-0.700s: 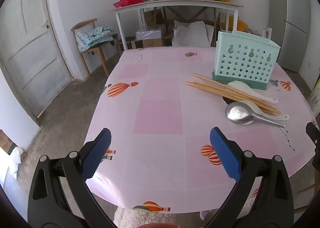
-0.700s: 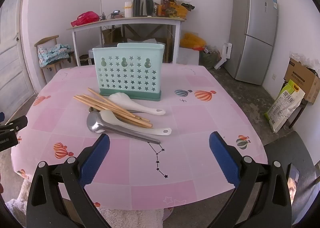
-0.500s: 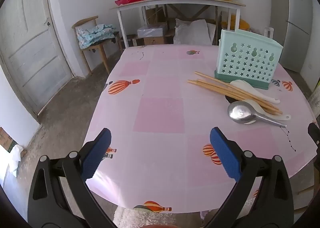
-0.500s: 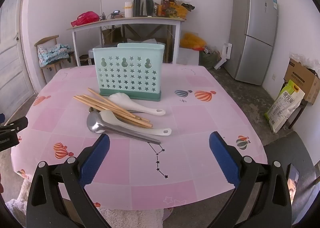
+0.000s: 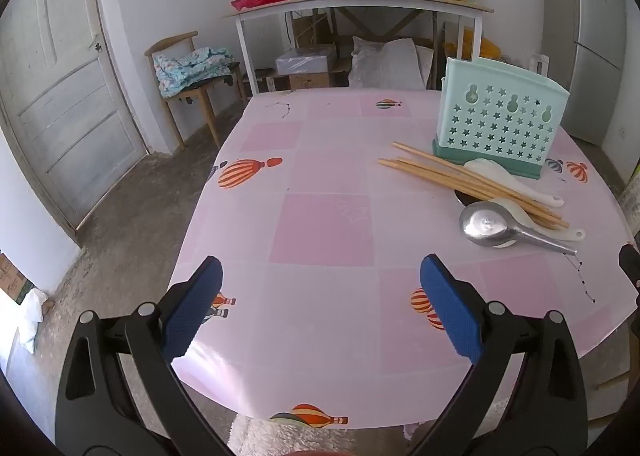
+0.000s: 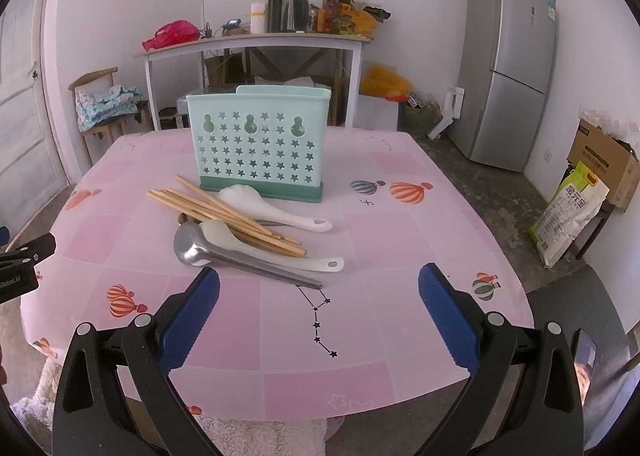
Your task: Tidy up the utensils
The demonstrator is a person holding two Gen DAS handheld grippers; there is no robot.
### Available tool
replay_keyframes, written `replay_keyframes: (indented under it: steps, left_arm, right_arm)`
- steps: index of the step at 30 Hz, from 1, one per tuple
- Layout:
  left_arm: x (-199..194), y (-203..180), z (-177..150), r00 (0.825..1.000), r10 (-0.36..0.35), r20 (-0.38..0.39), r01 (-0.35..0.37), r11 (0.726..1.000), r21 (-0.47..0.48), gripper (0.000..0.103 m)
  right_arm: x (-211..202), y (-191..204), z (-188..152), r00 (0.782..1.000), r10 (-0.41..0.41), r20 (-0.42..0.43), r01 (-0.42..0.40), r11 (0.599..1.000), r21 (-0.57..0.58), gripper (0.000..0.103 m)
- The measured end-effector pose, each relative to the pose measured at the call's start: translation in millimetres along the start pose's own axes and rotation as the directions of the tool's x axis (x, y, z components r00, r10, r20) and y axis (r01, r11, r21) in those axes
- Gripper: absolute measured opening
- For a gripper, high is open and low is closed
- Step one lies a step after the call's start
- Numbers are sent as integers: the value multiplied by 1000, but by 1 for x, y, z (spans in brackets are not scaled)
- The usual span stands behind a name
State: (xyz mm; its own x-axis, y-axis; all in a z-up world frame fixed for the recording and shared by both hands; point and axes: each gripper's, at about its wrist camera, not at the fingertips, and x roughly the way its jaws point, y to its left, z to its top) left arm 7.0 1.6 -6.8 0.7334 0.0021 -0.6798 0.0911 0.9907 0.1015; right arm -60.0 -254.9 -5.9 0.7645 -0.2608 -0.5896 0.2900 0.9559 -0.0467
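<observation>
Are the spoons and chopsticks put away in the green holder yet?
Not yet. Nothing looks done: the chopsticks, two white spoons and the metal ladle all lie on the table in front of the green holder. Both the left gripper and the right gripper are open and hold nothing. Everything remains.

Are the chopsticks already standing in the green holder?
No, the chopsticks lie flat on the table in front of the holder, across the white spoons.

Dark spoon bowl (image 5: 464,198) mostly hidden beneath chopsticks (image 5: 460,180); holder (image 6: 260,140) interior unseen.
</observation>
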Motion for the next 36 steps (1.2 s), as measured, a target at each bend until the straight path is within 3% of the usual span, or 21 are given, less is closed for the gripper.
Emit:
replay_keyframes:
  steps: [36]
  left_arm:
    - [1, 7, 0, 1000, -1, 0, 1, 1000, 0, 96]
  right_arm:
    - [-3, 3, 1, 1000, -6, 4, 6, 1000, -9, 97]
